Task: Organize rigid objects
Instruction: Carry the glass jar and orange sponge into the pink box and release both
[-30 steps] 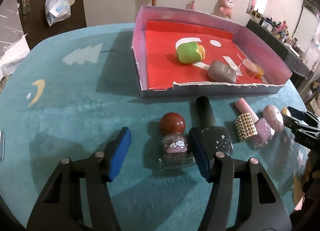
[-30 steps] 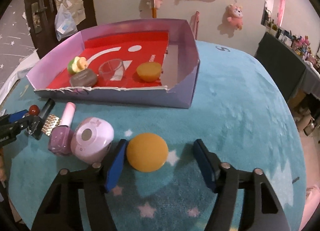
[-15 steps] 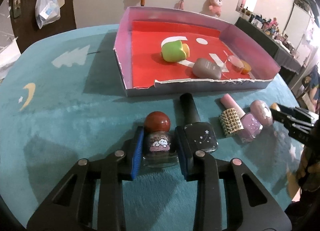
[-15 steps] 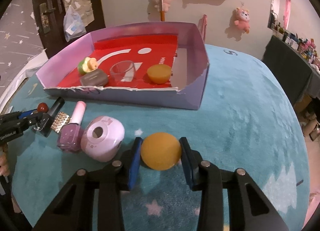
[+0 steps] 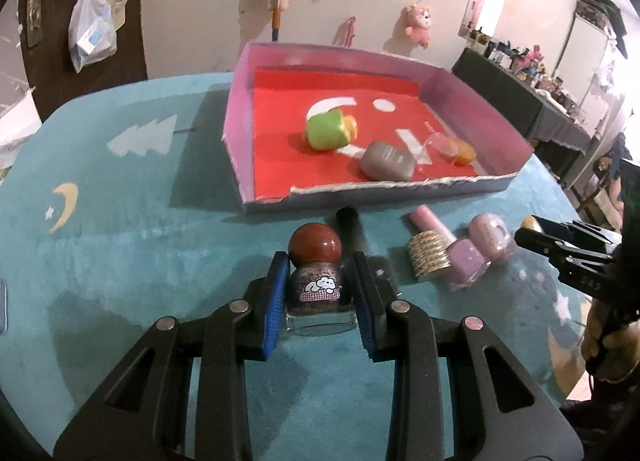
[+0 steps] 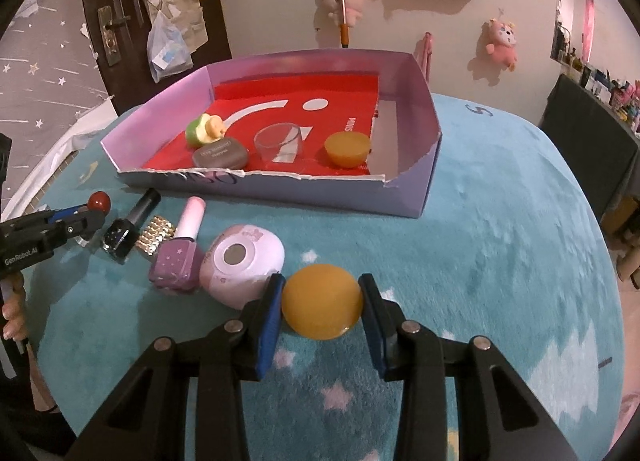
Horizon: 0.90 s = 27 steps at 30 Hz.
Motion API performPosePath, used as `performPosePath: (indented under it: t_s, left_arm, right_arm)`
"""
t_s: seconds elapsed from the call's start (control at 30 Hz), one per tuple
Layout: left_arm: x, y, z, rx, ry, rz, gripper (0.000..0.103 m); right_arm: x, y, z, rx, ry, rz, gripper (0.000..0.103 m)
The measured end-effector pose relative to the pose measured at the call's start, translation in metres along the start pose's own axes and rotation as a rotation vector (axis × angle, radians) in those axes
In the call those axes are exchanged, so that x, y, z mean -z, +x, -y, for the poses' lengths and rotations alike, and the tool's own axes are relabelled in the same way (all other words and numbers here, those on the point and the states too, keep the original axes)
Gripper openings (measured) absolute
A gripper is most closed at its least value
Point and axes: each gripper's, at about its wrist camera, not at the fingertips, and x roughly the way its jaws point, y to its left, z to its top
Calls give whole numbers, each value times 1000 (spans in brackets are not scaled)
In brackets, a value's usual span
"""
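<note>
Left wrist view: my left tongs (image 5: pixel 320 301) clenched on red-capped glitter bottle (image 5: pixel 318 281), standing on teal desk (image 5: pixel 120 221) before red-lined box (image 5: pixel 360 197).

Right wrist view: my right tongs (image 6: pixel 322 307) grasping orange dome (image 6: pixel 322 301), beside pink round case (image 6: pixel 240 261).

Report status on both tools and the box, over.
Left tool shut on glitter polish bottle. Right tool shut on orange puck. Box ahead, four items inside. Black bottle close beside left tool.
</note>
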Motion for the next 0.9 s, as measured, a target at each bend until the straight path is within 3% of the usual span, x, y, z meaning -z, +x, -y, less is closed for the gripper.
performPosePath:
  t_s: [0.2,0.37,0.57,0.9]
  left_arm:
    - [-28,-5,13,30,41,38,29]
    - [-57,11,15,50,45,9,29]
    - [-79,39,15,26,70,-58,29]
    - [-97,76,17,13,105,-180,29]
  right_arm:
    - [-31,-19,-7,-26,-46,64,40]
    - [-69,-19,-9,-36,-68,85,40]
    - [-95,7,-7,-38,-66,-1,40]
    - [-112,56,-6,-4,-79,-246,40]
